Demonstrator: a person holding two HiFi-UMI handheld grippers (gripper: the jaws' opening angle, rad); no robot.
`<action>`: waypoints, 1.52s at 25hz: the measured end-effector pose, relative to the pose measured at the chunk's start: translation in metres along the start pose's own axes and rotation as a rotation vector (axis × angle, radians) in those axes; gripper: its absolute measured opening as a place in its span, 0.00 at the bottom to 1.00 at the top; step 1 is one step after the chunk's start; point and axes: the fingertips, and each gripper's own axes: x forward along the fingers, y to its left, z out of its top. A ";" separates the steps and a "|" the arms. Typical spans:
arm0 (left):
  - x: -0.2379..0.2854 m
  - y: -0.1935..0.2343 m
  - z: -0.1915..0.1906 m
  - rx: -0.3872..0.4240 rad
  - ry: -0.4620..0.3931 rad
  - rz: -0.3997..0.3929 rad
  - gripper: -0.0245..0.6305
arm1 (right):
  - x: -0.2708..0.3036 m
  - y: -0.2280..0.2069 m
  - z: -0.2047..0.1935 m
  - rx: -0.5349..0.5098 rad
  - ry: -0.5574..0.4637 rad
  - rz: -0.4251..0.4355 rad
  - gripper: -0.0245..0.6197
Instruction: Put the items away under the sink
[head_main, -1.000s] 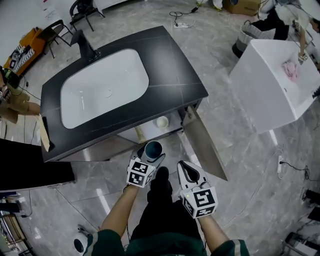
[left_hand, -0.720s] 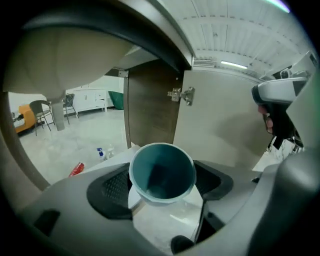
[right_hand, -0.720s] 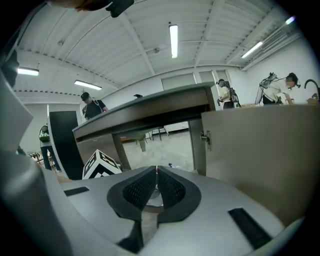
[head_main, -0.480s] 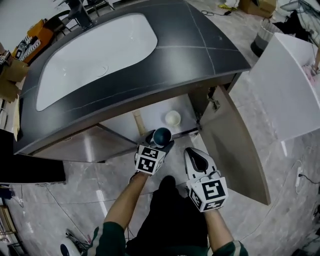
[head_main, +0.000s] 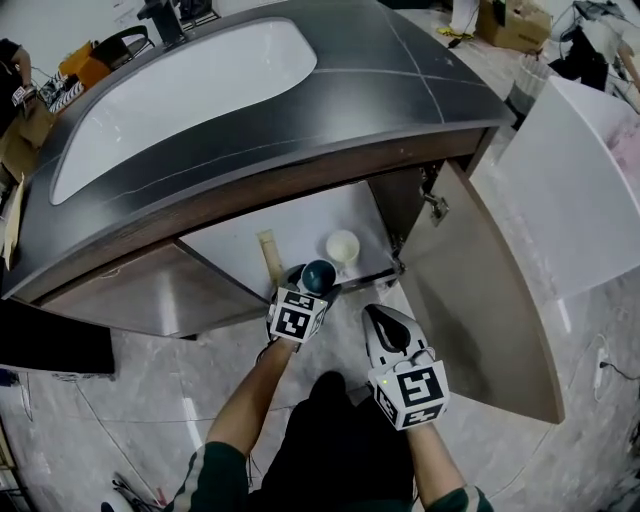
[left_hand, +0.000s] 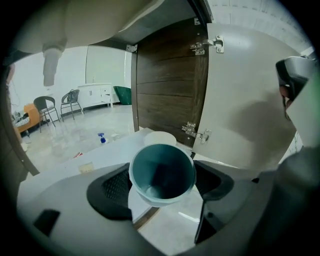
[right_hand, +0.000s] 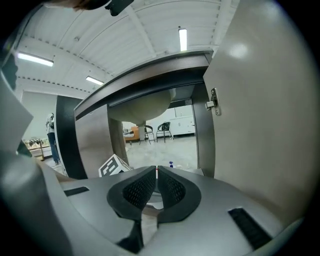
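- My left gripper (head_main: 315, 287) is clamped on a teal cup (head_main: 319, 273); in the left gripper view both pads press the cup's sides (left_hand: 162, 172), with its mouth facing the camera.
- The cup is empty inside and tilted toward the camera.
- The cup sits at the front edge of the open under-sink cabinet (head_main: 300, 222), over the lip of its white floor. I can't tell whether it touches the floor.
- A white cup (head_main: 342, 246) stands on the cabinet floor just behind the teal one, toward the right wall; the two are apart. It also shows in the left gripper view (left_hand: 160, 138).
- A pale beige strip (head_main: 268, 256) stands on the cabinet floor, left of the cups; I can't tell what it is.
- The cabinet door (head_main: 480, 300) is swung wide open to the right, with its hinges visible on the wood side panel (left_hand: 197, 132).
- My right gripper (head_main: 383, 322) is held low in front of the cabinet, right of the left one and near the open door. Its jaws are closed together (right_hand: 156, 184) with nothing between them.
- The white sink basin (head_main: 180, 95) is set in a dark countertop (head_main: 400, 70) above the cabinet, with a black faucet (head_main: 165, 15) at its far edge.
- The floor is grey marble tile (head_main: 120, 400).
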 end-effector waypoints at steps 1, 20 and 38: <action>0.002 0.001 0.000 -0.006 -0.001 0.002 0.63 | 0.001 0.000 -0.002 -0.004 0.000 0.005 0.10; 0.049 0.015 0.041 -0.050 -0.125 -0.027 0.62 | 0.007 -0.017 -0.021 -0.004 0.005 -0.032 0.10; 0.094 0.014 0.076 -0.045 -0.182 -0.001 0.63 | 0.002 -0.038 -0.035 0.015 0.036 -0.095 0.10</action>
